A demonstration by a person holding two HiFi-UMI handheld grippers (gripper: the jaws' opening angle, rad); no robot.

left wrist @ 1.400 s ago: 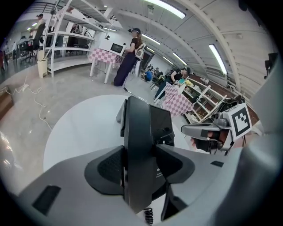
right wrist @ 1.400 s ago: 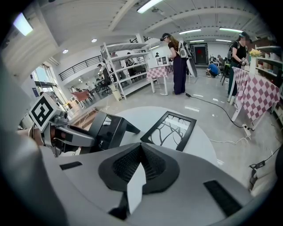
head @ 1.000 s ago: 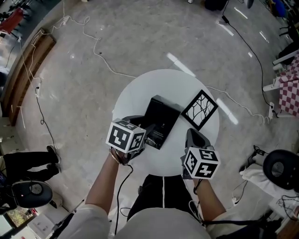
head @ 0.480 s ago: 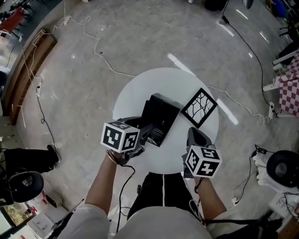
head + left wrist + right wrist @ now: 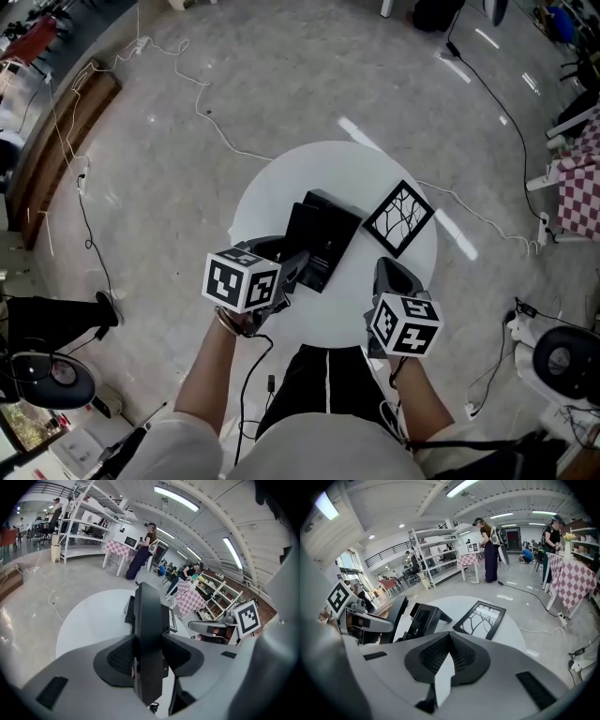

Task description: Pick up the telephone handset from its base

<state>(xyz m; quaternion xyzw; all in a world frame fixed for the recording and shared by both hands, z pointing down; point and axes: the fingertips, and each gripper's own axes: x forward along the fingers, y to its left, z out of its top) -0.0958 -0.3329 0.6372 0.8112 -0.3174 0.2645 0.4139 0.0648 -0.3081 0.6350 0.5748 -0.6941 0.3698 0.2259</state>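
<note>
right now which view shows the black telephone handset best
left gripper view: the black plastic telephone handset fills the centre, clamped in the jaws. head view shows only its end; right gripper view, a dark slab at left.

A round white table [image 5: 281, 183] is seen from above on a grey floor [image 5: 234, 84] that is crossed by white cables [image 5: 202, 108]. A black telephone base [image 5: 328, 230] is set near the table's middle, and 1 black-framed picture [image 5: 401, 219] of branches is laid just beside it on the right. The left gripper [image 5: 289, 270] is held at the base's near-left edge, with the black handset [image 5: 302, 255] at its tip. The right gripper [image 5: 387, 274] is held over the table's near-right edge, apart from both.
</note>
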